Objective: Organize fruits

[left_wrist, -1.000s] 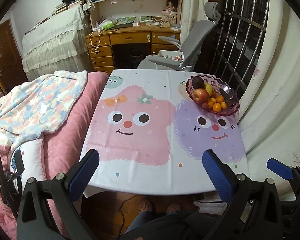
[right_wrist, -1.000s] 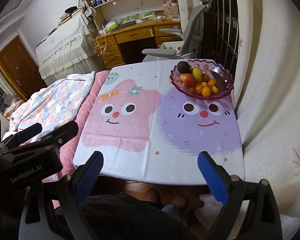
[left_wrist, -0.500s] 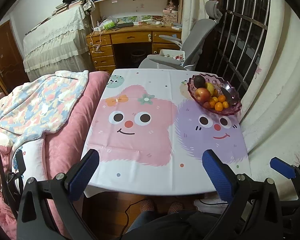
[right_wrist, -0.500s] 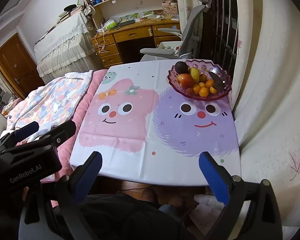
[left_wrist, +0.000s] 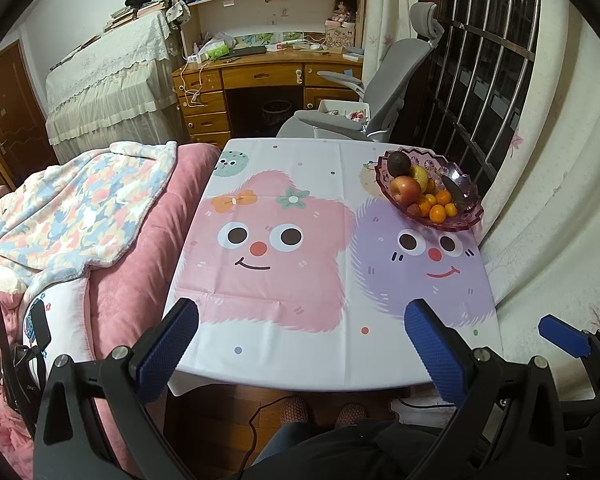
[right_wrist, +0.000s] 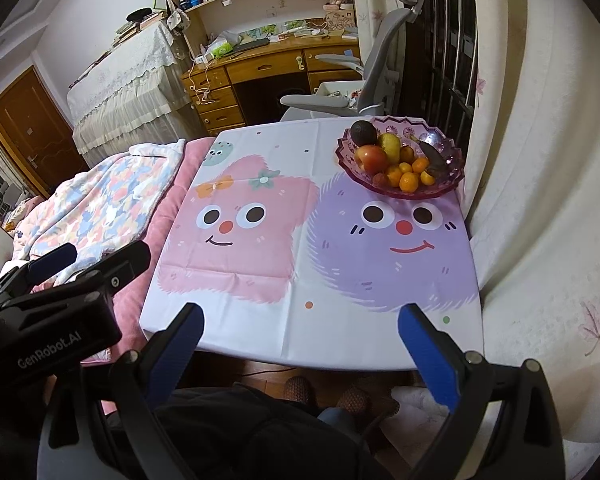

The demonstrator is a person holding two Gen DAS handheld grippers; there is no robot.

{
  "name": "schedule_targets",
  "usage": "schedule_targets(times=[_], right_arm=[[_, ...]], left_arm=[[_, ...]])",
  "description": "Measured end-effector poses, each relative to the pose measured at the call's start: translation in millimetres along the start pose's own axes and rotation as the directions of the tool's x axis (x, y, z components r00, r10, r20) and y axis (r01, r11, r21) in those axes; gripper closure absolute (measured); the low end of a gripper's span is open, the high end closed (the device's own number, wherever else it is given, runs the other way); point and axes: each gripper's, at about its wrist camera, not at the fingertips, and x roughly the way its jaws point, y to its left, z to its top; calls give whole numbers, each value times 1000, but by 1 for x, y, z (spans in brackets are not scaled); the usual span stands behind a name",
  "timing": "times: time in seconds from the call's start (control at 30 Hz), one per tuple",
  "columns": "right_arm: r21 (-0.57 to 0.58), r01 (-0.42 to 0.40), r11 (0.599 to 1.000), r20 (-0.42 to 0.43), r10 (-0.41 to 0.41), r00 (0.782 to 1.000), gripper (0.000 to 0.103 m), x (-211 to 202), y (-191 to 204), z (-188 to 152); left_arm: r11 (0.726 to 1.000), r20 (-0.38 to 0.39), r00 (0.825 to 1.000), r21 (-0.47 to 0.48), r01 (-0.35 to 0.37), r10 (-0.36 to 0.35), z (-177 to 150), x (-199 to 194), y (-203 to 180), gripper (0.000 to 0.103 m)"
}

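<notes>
Both claws, left gripper (left_wrist: pixel 300 336) & right gripper (right_wrist: pixel 300 336), are being held wide apart, empty. Fruit bowl (right_wrist: pixel 452 184) is sitting far ahead, right of them; piled fruit risks being knocked out.

One bowl (right_wrist: pixel 400 190) stands on the table; all counts below are of fruit inside it. One avocado (right_wrist: pixel 363 132) lies at its far left edge. One apple (right_wrist: pixel 370 159) sits just in front of that. One pear (right_wrist: pixel 391 145) is right of the apple. About six small oranges (right_wrist: pixel 409 181) cluster at the near side, though some overlap. One lychee (right_wrist: pixel 378 178) rests at the near left rim.
</notes>
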Motion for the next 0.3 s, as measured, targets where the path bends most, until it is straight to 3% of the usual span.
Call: schedule_targets(times=[0.3], right_arm=[[-2,-1,1000,-1,1,1000,4,0,0,1]], left_arm=[[1000,0,1000,-3,-1,1,0,0,-1,1]])
